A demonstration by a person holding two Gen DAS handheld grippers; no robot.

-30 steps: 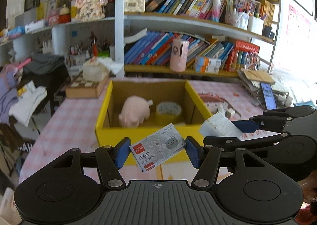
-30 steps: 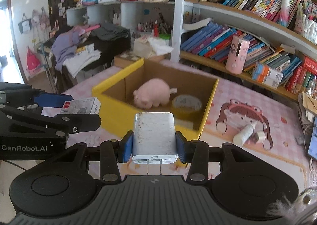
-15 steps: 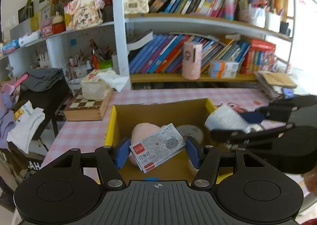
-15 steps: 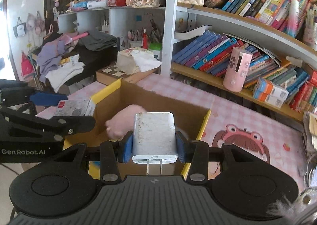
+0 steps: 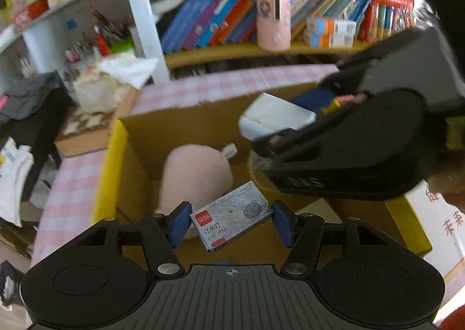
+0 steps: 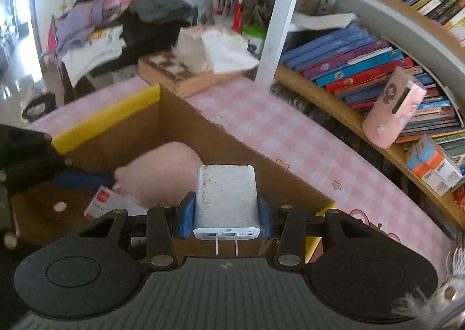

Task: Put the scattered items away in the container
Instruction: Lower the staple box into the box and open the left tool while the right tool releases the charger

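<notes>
Cardboard box (image 5: 186, 126) lay directly below both tongs. Left tongs (image 5: 229, 224) pinched a staple box (image 5: 229, 215), long axis skewed across the pads, over the box's near side. Right tongs (image 6: 226, 218) pinched a charger (image 6: 226, 196), prongs toward camera, above its right part. Pink plush (image 5: 194, 176) inside crowded the likely drop spots.
</notes>
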